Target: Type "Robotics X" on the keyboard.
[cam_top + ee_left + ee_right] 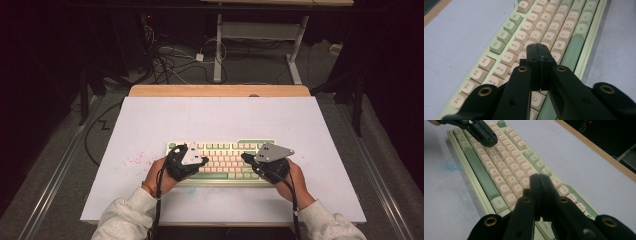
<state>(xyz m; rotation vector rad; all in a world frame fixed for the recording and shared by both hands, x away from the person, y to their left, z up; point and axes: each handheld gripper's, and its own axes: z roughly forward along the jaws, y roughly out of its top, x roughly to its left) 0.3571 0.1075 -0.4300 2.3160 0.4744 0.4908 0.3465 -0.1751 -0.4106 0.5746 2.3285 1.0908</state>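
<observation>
Left gripper [201,161] over the left half of the keyboard [222,145], jaws pressed together, nothing between them; in the left gripper view its tip [538,48] sits low over the middle letter rows, around the keys near Y and N, whether it touches I can't tell. Keyboard lies across the middle of the white mat [150,120], nearer the person's edge, space bar [480,173] side toward them. Pink specks [136,160] on the mat left of it.

Right gripper [245,157] over the right half, jaws also closed and empty, tip [539,178] hanging above the keys near the right end of the letter block, Enter [544,223] just under its body.

Looks like typing with closed tips. To do it well: keep the jaws closed so the tip stays narrow, come down straight on one keycap's centre, don't clip neighbours, lift clear before moving sideways. Keep the two tips well apart. Light press only, or the keyboard may slide on the mat.
</observation>
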